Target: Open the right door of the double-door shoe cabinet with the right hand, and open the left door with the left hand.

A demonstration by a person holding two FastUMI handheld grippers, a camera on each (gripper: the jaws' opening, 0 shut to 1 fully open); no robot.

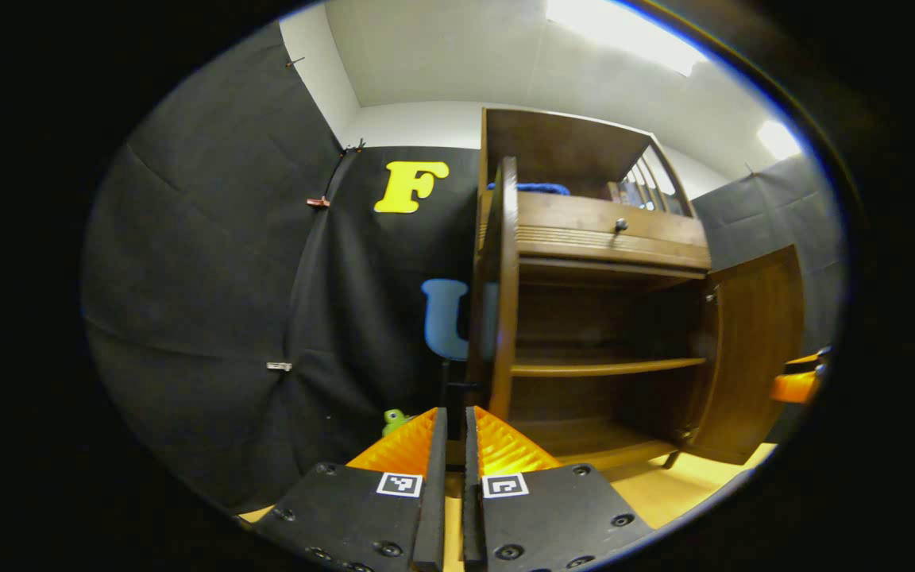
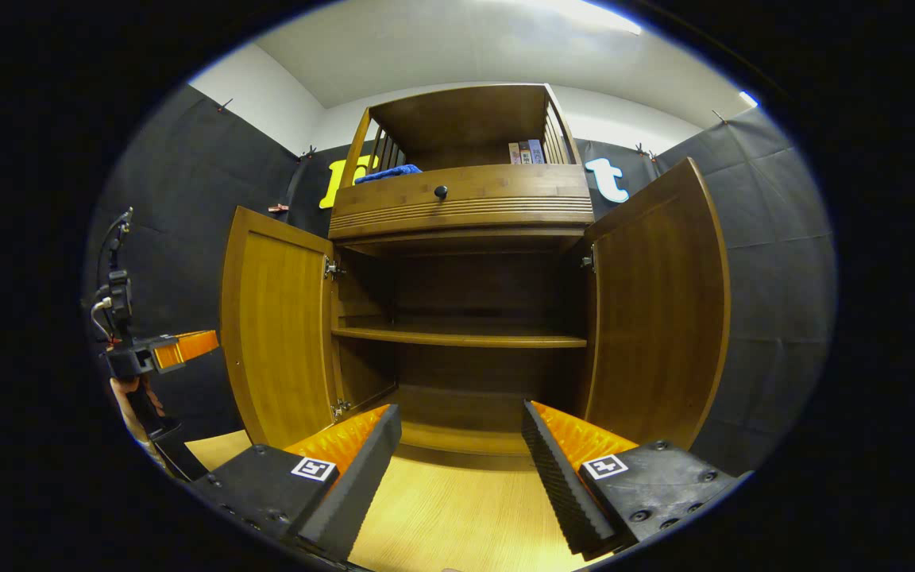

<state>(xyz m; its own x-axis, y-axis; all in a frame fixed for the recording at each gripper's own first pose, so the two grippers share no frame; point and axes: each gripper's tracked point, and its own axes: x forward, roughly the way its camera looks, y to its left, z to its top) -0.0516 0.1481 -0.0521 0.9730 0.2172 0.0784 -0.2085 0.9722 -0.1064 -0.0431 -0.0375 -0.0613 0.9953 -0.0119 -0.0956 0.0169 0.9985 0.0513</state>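
Shoe cabinet (image 2: 461, 262), of brown wood, stands on a pale wooden floor (image 2: 457, 508) against the black cloth wall, straight ahead in the right gripper view. Both its doors are swung wide: the left door (image 2: 275, 334) hangs out to the left, the right door (image 2: 660, 306) out to the right. Inside, one shelf (image 2: 461, 338) crosses the dark interior. Above the doors is a drawer with a small dark knob (image 2: 441, 191); on top lie a blue cloth (image 2: 388, 172) and a few books (image 2: 526, 152).

The right tool (image 2: 461, 457) has its fingers spread wide, holding nothing, near the cabinet's front. The left tool (image 1: 455, 445) has its fingers nearly together with a thin gap, holding nothing, just beside the left door's edge (image 1: 505, 286). It also appears at far left in the right gripper view, held by a hand (image 2: 136, 401). A small green toy (image 1: 394, 419) sits on the floor by the wall.
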